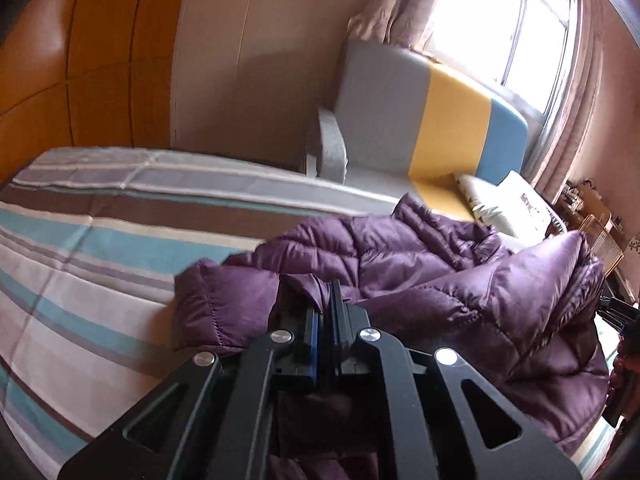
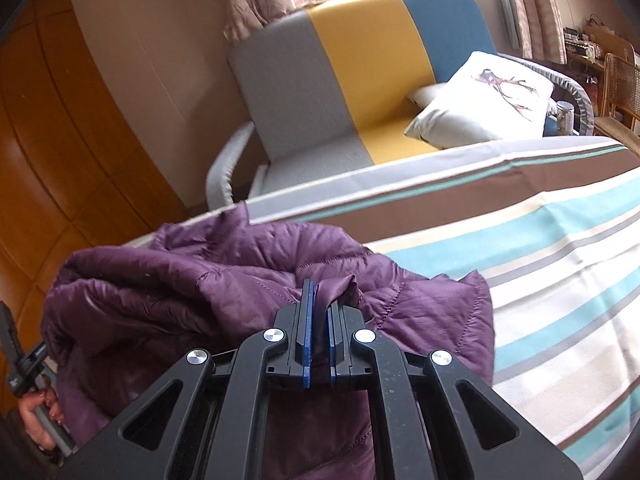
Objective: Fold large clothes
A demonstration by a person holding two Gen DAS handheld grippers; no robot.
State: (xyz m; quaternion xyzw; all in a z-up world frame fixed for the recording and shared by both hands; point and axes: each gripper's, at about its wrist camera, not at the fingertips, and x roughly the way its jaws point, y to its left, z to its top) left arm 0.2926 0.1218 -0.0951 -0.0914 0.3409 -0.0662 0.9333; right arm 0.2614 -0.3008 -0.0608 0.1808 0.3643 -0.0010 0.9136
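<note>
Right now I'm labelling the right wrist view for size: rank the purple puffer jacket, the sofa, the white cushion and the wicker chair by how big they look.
Largest to smallest as they look:
1. Purple puffer jacket, though it is nearest the camera, so inflated
2. Sofa
3. White cushion
4. Wicker chair, cut off by the frame edge

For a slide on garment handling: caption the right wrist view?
Right gripper shut on a fold of the purple puffer jacket above the striped bedspread, tricolour sofa behind.

A quilted, shiny purple puffer jacket (image 1: 460, 276) lies crumpled on the striped bed (image 1: 80, 264).
</note>
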